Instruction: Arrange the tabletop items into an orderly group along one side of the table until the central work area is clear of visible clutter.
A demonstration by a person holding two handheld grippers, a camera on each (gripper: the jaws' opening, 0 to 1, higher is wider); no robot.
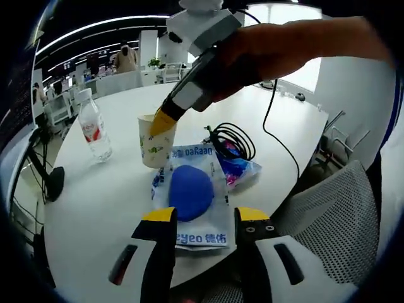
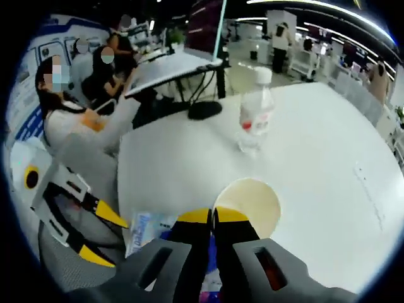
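A white round table [image 1: 113, 208] holds a small cluster of items. In the left gripper view, the left gripper [image 1: 202, 221] hovers with its yellow-tipped jaws spread wide and nothing between them. Just ahead of its tips lies a flat white packet [image 1: 192, 208] with blue lettering and a blue oval printed on it; its long axis runs straight away from the jaws. Beyond the packet stands a paper cup [image 1: 153, 144], upright with its mouth up. The right gripper [image 1: 163, 121], held in a person's hand [image 1: 278, 47], reaches down from above, its jaws pinched together on the cup's rim. In the right gripper view, that gripper [image 2: 212, 218] has its jaws nearly closed on the near rim of the cup [image 2: 249, 205], whose pale inside looks empty. Right of the packet lie a coiled black cable [image 1: 237, 140] and a blue-and-pink wrapper [image 1: 240, 167]. A clear water bottle [image 1: 93, 126] with a red label stands upright left of the cup, well apart; whether it holds water I cannot tell.
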